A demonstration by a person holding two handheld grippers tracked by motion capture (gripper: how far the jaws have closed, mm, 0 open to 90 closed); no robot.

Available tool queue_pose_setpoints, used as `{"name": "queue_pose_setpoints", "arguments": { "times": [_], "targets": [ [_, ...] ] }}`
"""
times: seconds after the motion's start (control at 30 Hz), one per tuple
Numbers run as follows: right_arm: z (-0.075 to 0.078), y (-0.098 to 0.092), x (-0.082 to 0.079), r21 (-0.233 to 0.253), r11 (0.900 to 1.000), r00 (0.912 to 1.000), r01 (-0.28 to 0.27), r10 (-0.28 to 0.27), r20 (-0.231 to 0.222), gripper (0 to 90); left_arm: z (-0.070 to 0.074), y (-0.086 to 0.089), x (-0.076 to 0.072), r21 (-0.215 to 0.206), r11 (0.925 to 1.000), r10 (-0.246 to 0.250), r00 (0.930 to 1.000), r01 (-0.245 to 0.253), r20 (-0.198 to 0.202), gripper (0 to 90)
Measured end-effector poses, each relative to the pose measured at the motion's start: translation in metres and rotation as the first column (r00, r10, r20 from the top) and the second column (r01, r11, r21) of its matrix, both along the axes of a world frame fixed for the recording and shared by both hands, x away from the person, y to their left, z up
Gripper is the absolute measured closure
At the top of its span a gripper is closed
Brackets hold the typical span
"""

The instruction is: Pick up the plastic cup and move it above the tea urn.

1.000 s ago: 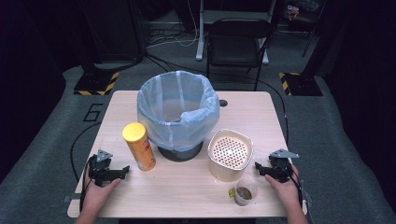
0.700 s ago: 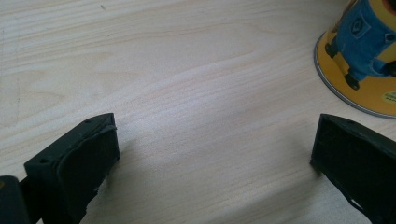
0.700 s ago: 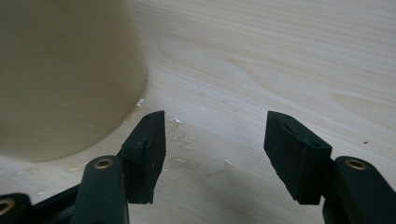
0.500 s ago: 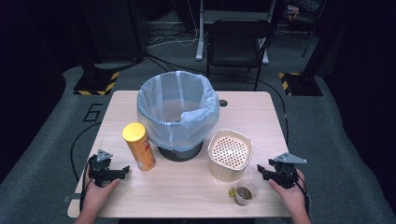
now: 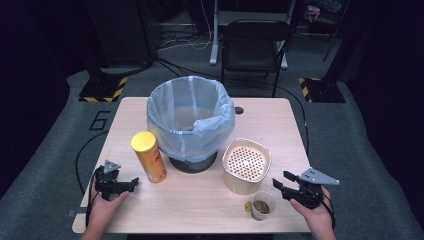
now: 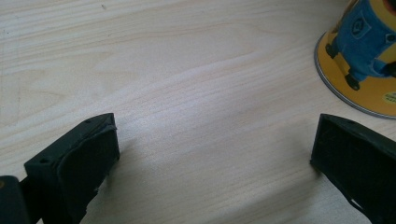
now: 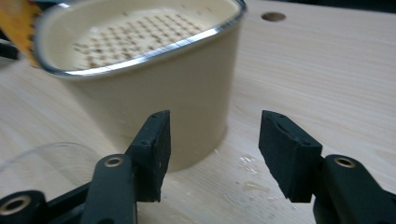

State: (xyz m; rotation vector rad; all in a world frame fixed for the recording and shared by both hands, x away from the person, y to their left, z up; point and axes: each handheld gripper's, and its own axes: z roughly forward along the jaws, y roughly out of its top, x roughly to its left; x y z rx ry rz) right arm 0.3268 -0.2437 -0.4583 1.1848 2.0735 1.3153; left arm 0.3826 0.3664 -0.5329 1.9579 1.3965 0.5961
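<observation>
The right gripper (image 5: 281,183), jaws spread and empty, hovers beside the clear plastic cup (image 5: 262,205) at the table's near right edge. A clean pickup, as I judge it, means lowering and straddling the cup squarely before closing. The left gripper (image 5: 131,183), jaws also spread, rests near left.

Centre far stands a bin lined with a pale blue bag (image 5: 190,122). A cream perforated-lid container (image 5: 246,165) crowds the cup; a yellow cylindrical snack can (image 5: 148,156) stands left.
</observation>
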Motion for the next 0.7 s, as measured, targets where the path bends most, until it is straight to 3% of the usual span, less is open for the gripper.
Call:
{"name": "queue_pose_setpoints", "arguments": {
  "times": [0.17, 0.2, 0.43, 0.47, 0.5, 0.7],
  "targets": [
    [0.010, 0.009, -0.011, 0.029, 0.997, 0.9974, -0.064, 0.063, 0.036, 35.0, 0.000, 0.000, 0.000, 0.001, 1.0000, -0.001, 1.0000, 0.001, 0.000, 0.7],
    [0.014, 0.013, -0.015, 0.040, 0.994, 0.9934, -0.103, 0.101, 0.055, 31.9, 0.000, 0.000, 0.000, 0.001, 1.0000, 0.000, 1.0000, 0.000, 0.000, 0.7],
    [0.011, 0.024, -0.021, 0.047, 0.988, 0.9888, -0.145, 0.143, 0.042, 23.9, 0.000, 0.000, 0.000, 0.001, 1.0000, 0.000, 1.0000, 0.000, 0.000, 0.7],
    [0.008, 0.028, -0.022, 0.053, 0.987, 0.9881, -0.151, 0.150, 0.034, 17.8, 0.000, 0.000, 0.000, 0.000, 1.0000, 0.000, 1.0000, 0.000, 0.000, 0.7],
    [0.008, 0.028, -0.022, 0.053, 0.987, 0.9881, -0.151, 0.150, 0.034, 17.8, 0.000, 0.000, 0.000, 0.000, 1.0000, 0.000, 1.0000, 0.000, 0.000, 0.7],
    [0.003, 0.037, -0.026, 0.061, 0.970, 0.9716, -0.234, 0.231, 0.053, 14.3, 0.000, 0.000, 0.000, 0.001, 1.0000, 0.000, 1.0000, 0.000, 0.000, 0.7]
  ]
}}
